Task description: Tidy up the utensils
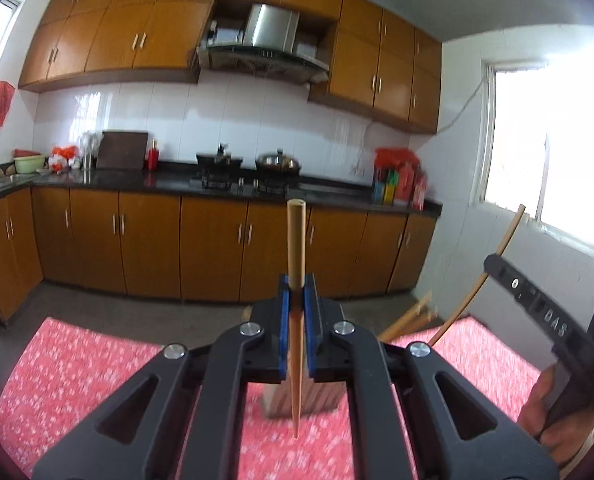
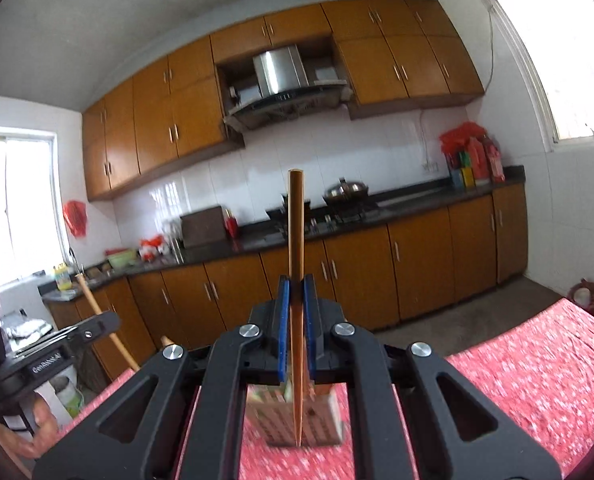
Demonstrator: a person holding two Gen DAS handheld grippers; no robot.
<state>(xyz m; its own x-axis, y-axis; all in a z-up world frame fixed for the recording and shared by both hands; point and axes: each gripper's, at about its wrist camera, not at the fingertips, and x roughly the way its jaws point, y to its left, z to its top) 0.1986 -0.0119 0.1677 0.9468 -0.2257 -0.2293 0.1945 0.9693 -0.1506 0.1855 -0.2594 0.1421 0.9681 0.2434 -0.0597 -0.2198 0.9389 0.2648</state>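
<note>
left gripper clamped tight on a chopstick, upright | right gripper same deal, pinching its own chopstick | both above the utensil holder on my red tablecloth

Place: a home kitchen.
Storage: orange-brown wooden cabinets above and below a dark countertop.
Cooking: a gas stove carrying a lidded steel pot, under a steel range hood.
Walls: white tiles, windows at the sides.
Foreground: a table in a red patterned cloth.
</note>
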